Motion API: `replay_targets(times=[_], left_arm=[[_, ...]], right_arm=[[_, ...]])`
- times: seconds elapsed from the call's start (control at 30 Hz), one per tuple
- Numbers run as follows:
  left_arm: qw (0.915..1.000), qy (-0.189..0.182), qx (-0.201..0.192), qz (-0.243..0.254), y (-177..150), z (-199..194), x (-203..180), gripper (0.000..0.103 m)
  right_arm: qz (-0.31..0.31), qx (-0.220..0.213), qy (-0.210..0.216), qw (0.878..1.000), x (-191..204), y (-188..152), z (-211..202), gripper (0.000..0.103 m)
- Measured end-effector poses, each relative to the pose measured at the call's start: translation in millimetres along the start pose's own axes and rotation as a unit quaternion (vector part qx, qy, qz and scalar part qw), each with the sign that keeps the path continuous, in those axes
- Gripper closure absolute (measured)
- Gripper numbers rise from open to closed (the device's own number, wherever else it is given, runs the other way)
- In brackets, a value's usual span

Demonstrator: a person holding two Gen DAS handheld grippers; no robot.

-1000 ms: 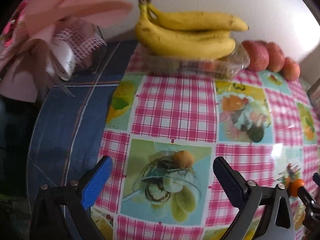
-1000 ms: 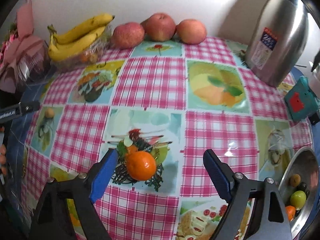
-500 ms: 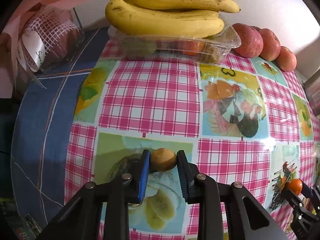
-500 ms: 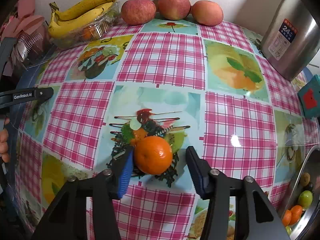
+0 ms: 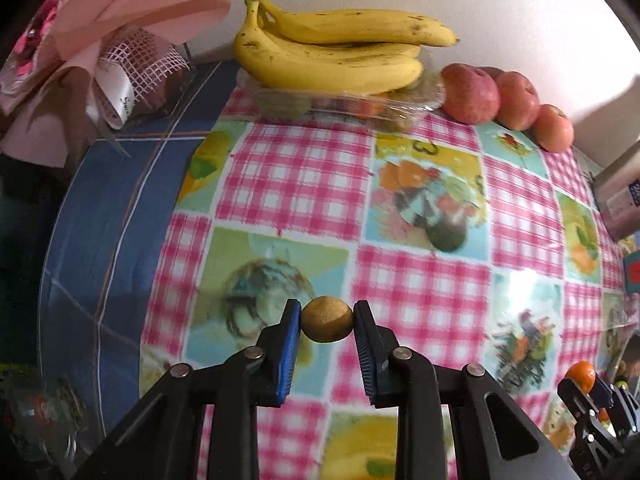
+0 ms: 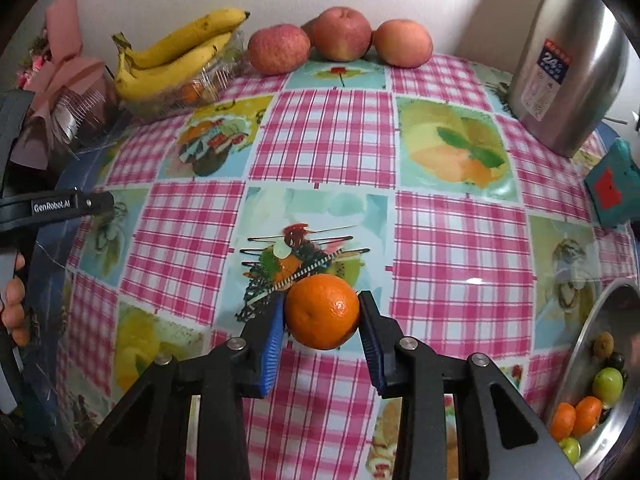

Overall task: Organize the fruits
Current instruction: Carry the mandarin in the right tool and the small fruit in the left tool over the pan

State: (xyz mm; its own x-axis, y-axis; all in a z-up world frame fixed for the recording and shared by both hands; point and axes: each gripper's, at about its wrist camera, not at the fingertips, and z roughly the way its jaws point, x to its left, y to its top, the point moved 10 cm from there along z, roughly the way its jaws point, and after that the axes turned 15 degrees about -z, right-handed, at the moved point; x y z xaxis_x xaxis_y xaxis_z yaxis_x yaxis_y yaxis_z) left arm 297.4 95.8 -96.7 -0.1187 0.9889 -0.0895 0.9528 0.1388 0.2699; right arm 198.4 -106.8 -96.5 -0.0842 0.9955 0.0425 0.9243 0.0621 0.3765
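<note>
Fingers [image 5: 289,320] of our left gripper [image 5: 326,322] clamp a small brown fruit [image 5: 327,319] at lower centre, while our right gripper [image 6: 322,314] has just been closing on the orange [image 6: 322,311]. We judge both are bound for the steel bowl [image 6: 586,344] at lower right.

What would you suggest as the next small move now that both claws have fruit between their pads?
Probably carry both across to the metal bowl. The right claw, which has just been closing, grips the orange; the left claw holds the small brown fruit. Similar small fruits already lie in that bowl.
</note>
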Motion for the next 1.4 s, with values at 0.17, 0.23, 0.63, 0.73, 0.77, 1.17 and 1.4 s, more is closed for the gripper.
replay_targets(times=[0.17,0.23,0.63,0.73,0.77,1.17,1.4], left_arm=[[0.9998,-0.013,0.012,-0.007,-28,-20,-16,0.074],[0.9998,-0.017,0.013,-0.003,-40,-29,-26,0.074],[0.9957,-0.089,0.025,-0.003,-125,-66,-96,0.074],[0.995,-0.098,0.02,-0.007,-143,-68,-108,0.074],[0.9942,-0.106,0.019,-0.011,-151,-69,-112,0.074],[0.9932,-0.116,-0.005,0.003,-191,-68,-152,0.074],[0.9909,-0.128,-0.014,0.041,-206,-78,-185,0.074]], right_arm=[[0.013,-0.015,0.002,1.0,-6,-8,-31,0.066],[0.017,-0.02,0.002,1.0,-9,-12,-42,0.066],[0.048,-0.046,0.001,0.998,-33,-65,-96,0.066],[0.051,-0.046,-0.006,0.998,-41,-80,-104,0.066],[0.052,-0.045,-0.009,0.998,-43,-85,-106,0.066],[0.074,-0.037,-0.022,0.996,-71,-128,-117,0.066],[0.102,-0.028,-0.026,0.994,-99,-140,-112,0.066]])
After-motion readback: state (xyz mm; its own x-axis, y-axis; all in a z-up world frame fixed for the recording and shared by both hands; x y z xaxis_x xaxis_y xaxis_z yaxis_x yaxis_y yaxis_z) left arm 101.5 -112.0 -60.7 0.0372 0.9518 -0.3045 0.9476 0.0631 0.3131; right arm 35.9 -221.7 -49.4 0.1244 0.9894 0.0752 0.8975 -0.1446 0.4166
